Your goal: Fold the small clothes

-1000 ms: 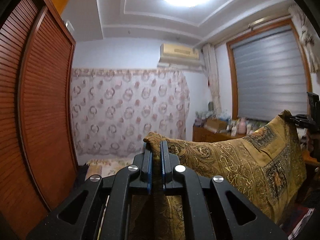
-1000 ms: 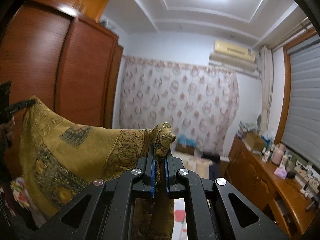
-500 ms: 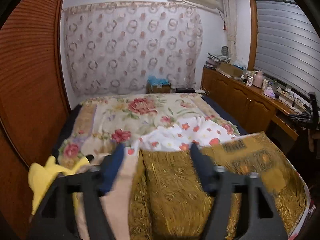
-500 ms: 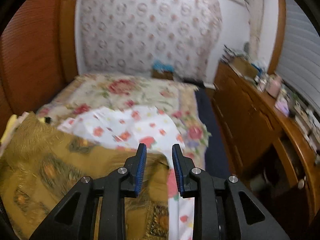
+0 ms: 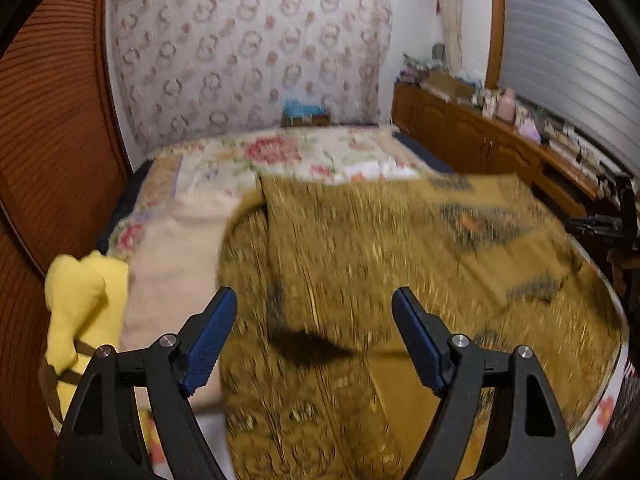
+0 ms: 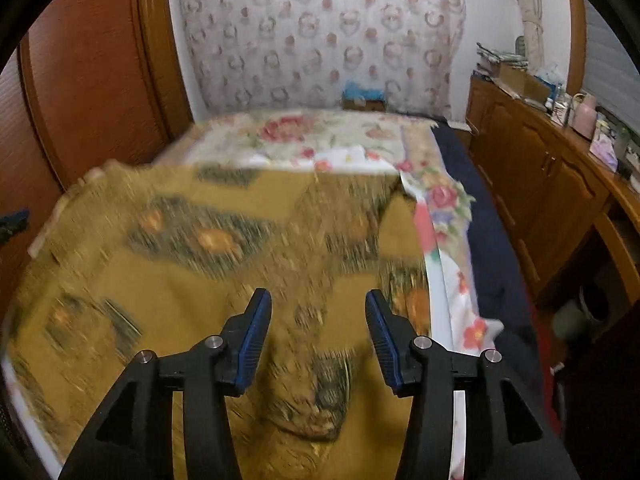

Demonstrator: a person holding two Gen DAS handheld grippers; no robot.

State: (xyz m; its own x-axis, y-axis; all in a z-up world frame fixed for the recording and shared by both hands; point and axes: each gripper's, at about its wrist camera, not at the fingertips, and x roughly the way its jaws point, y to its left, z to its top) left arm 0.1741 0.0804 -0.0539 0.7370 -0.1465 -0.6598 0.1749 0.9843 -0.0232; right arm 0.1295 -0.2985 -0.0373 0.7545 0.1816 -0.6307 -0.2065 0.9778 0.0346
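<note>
The gold patterned cloth (image 5: pixel 360 264) lies spread on the bed (image 5: pixel 224 160) for folding, the left gripper (image 5: pixel 314 340) open-jawed above it, the right gripper (image 6: pixel 318 332) opening, clear of the fabric.

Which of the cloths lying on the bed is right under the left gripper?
The gold patterned cloth, spread out beneath the left gripper; the beige cloth and yellow garment lie off to its left.

Gold patterned cloth (image 5: pixel 400 248) spread across the bed (image 5: pixel 280 156)
</note>
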